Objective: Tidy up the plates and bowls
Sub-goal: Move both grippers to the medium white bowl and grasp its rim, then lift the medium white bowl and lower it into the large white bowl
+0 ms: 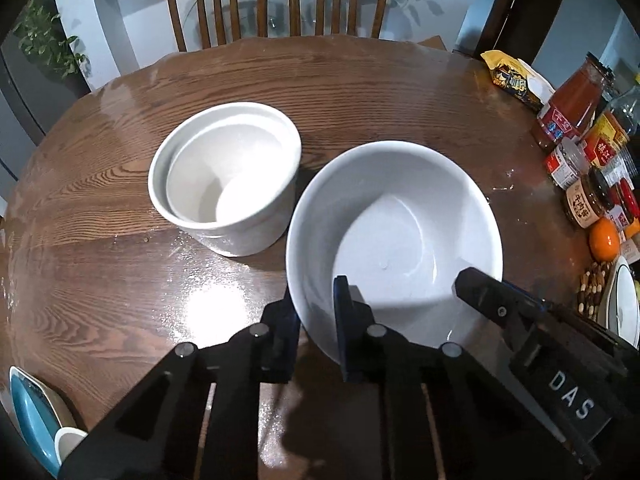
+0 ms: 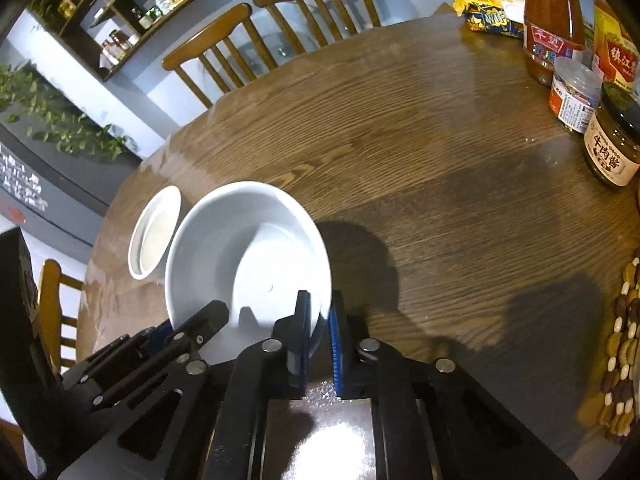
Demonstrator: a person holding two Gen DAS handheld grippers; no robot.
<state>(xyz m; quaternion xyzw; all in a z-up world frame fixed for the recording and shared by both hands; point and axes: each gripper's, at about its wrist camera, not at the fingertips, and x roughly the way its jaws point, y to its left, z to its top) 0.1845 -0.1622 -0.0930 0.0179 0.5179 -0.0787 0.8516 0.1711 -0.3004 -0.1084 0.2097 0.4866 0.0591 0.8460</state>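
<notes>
While both grippers are working at the same dish, the round wooden table point(image 1: 360, 92) is carrying everything in view, with two wooden chairs point(image 1: 276, 0) standing at its far edge. A wide white bowl point(image 1: 394, 216) is sitting on the near part of the table, just beside a deeper white bowl stack point(image 1: 224, 176), two straight-walled bowls nested one inside the other; whether the wide bowl and the stack are touching cannot be told. The left gripper point(image 1: 316, 312) is clamping the wide bowl's near-left rim, one blue-padded finger outside the wall and one inside, jaws nearly closed with only the wall between them. The right gripper point(image 2: 319, 316) is pinching the same bowl's near-right rim in the same way, its pads pressing on the thin wall. In the left wrist view the right gripper is showing as a black finger reaching over the bowl's right rim. Along the right edge of the table a red sauce bottle point(image 1: 568, 108), several labelled jars point(image 2: 612, 140) and a yellow snack packet point(image 1: 516, 80) are standing well apart from the bowls. An orange point(image 1: 604, 240) is lying near the jars, next to a beaded mat point(image 2: 624, 344).
</notes>
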